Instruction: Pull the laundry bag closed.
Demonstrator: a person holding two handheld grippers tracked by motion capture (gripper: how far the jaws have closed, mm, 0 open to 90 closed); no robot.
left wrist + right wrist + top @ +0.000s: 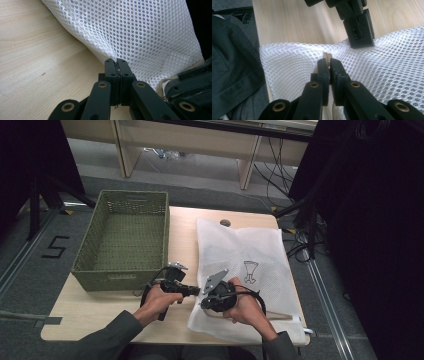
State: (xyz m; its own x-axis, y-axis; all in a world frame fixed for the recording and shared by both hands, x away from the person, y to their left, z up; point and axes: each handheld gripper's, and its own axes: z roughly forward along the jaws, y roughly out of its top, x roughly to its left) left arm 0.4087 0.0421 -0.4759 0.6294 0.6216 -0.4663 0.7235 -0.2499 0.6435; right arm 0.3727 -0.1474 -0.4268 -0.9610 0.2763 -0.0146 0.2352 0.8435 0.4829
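A white mesh bag (250, 255) with a dark printed emblem lies flat on the right half of the wooden table (100, 312). My left gripper (196, 291) is at the bag's left edge, and in the left gripper view its jaws (116, 62) are shut on a pinch of the mesh (140, 32). My right gripper (202, 304) sits close beside it, near the bag's front left corner. In the right gripper view, it (327, 61) is shut on a beige strip (326, 55) along the bag's edge (387, 62). The left gripper (361, 42) bites the mesh just beyond.
An empty green woven basket (95, 275) stands on the table's left half, close to my left hand. A small round grommet (225, 223) sits in the tabletop at the bag's far edge. Grey floor, cables and a dark curtain surround the table.
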